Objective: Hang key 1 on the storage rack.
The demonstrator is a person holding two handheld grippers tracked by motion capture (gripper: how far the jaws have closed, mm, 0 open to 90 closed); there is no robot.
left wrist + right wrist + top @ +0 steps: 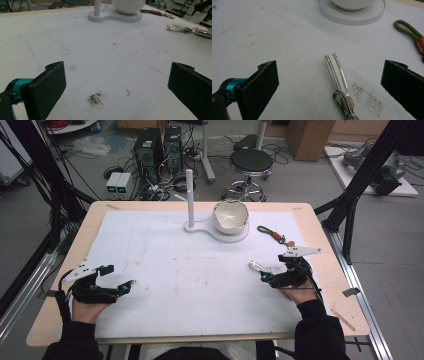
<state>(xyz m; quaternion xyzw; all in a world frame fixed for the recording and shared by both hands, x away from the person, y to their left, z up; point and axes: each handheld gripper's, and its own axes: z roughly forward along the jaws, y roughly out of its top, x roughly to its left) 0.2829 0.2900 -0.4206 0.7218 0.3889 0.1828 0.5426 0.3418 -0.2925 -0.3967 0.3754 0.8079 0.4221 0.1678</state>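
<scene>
A silver key fob with a clip (338, 75) lies flat on the white mat, between the wide-apart jaws of my right gripper (329, 72), touched by neither. From above, the key fob (257, 266) is just left of the right gripper (273, 269), which rests low at the mat's right side. At the front left my left gripper (120, 276) is open over bare, stained mat (95, 98). In the left gripper view the left gripper (117, 75) holds nothing, and the key fob (178, 28) lies far off to the upper right.
A white stand (192, 226) with an upright post (190, 195) and a white bowl (230, 216) sits at the back centre. A green strap with an orange tag (270, 234) lies right of it, the strap (409, 31) beyond the right jaw. Wooden table edges (320, 240) surround the mat.
</scene>
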